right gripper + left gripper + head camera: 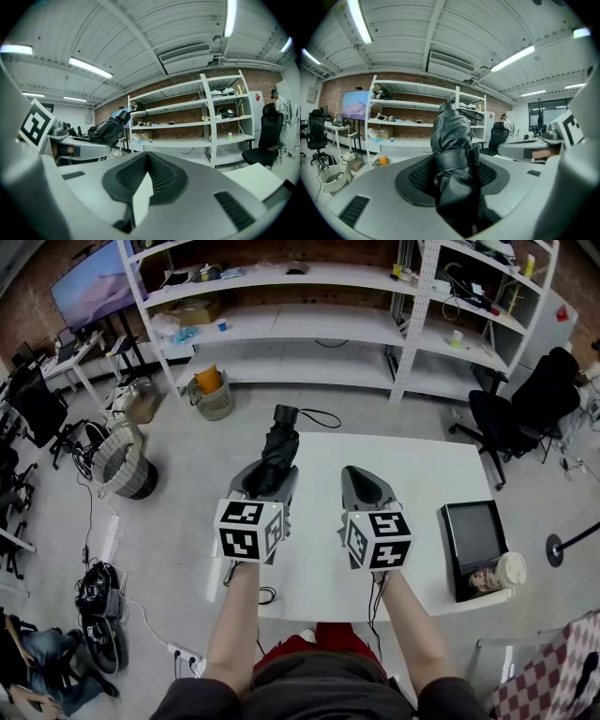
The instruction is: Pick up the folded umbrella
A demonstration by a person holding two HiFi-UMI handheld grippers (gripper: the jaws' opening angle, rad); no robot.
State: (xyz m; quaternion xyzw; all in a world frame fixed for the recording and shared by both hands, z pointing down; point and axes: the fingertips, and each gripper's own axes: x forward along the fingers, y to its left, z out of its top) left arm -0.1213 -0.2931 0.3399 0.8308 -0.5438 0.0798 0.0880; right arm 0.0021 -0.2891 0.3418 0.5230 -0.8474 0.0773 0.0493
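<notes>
The folded umbrella is black, wrapped with a strap, its handle and wrist cord pointing away from me. My left gripper is shut on it and holds it up above the white table. In the left gripper view the umbrella fills the gap between the jaws and sticks out ahead. My right gripper hovers beside it to the right, jaws together with nothing in them. From the right gripper view the umbrella shows at the left, in the other gripper.
A black tablet with a paper cup on its near corner lies at the table's right edge. White shelving stands beyond the table, a black office chair to the right, a wire basket on the floor at left.
</notes>
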